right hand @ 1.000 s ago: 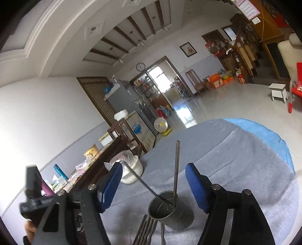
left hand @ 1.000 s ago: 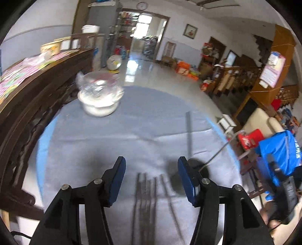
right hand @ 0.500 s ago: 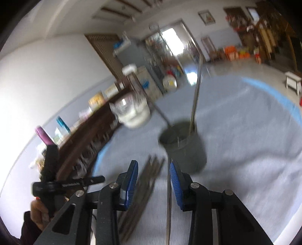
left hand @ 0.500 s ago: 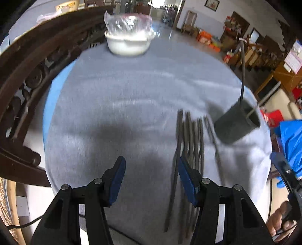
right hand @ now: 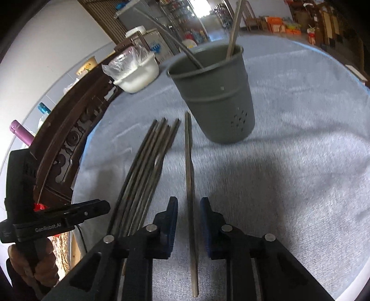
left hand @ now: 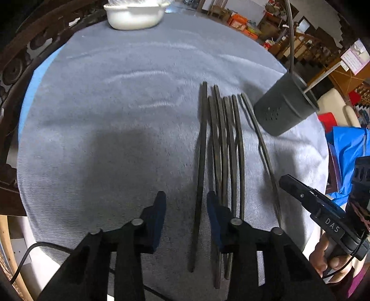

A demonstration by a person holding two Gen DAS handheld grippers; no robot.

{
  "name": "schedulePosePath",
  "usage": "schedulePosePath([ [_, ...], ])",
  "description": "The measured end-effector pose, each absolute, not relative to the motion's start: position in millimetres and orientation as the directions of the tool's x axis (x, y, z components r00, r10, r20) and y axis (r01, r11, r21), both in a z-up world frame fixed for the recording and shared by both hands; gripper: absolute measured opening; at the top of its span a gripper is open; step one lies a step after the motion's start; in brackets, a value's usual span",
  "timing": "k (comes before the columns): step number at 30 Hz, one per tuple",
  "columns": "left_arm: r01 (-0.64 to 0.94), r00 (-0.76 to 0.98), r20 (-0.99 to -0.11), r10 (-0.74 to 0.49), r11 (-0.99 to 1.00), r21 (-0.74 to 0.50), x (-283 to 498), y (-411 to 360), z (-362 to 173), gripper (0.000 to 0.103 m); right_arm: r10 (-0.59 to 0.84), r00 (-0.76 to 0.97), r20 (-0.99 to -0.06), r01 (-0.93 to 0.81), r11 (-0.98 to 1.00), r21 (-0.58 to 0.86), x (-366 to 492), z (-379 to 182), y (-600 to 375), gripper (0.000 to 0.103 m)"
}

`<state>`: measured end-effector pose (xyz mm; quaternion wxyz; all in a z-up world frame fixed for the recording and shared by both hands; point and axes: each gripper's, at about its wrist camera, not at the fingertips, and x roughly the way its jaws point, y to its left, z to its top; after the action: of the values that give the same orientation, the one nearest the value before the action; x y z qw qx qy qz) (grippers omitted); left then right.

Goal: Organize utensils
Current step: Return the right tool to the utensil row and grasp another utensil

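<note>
Left gripper (left hand: pixel 186 208) jaws, just narrowing, straddle leftmost dark metal chopstick (left hand: pixel 200 162), unclamped. Right gripper (right hand: pixel 189 214), likewise closing, brackets lone chopstick (right hand: pixel 189 176); grey perforated holder (right hand: pixel 215 97) placed ahead for insertion.

Bowl (left hand: pixel 134 14) top cropped.

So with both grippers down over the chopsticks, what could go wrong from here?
1. The left gripper, its jaws just closing, straddles the leftmost chopstick; its right pad sits by the bunch and may catch a neighbour.
2. The right gripper, also closing, straddles the lone chopstick; pinched near its end, it may pivot and miss the grey holder.
</note>
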<state>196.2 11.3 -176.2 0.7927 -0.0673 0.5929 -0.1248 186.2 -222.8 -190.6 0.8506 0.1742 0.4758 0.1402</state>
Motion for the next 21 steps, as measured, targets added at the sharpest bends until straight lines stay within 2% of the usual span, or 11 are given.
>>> schedulePosePath([
  [8, 0.117, 0.256, -0.927, -0.273, 0.961, -0.250, 196, 7, -182, 0.026, 0.390, 0.457, -0.799, -0.050, 0.909, 0.415, 188, -202, -217, 0.009],
  [10, 0.119, 0.254, -0.927, -0.275, 0.960, -0.252, 196, 5, -182, 0.023, 0.398, 0.453, -0.798, -0.044, 0.904, 0.426, 187, -202, -217, 0.008],
  [18, 0.118, 0.257, -0.930, -0.263, 0.964, -0.240, 197, 0, -180, 0.023, 0.492, 0.403, -0.772, -0.019, 0.848, 0.530, 185, -207, -218, 0.007],
  [21, 0.108, 0.262, -0.930, -0.257, 0.966, -0.237, 197, -1, -184, 0.012, 0.510, 0.389, -0.768, -0.030, 0.840, 0.542, 182, -206, -213, 0.007],
])
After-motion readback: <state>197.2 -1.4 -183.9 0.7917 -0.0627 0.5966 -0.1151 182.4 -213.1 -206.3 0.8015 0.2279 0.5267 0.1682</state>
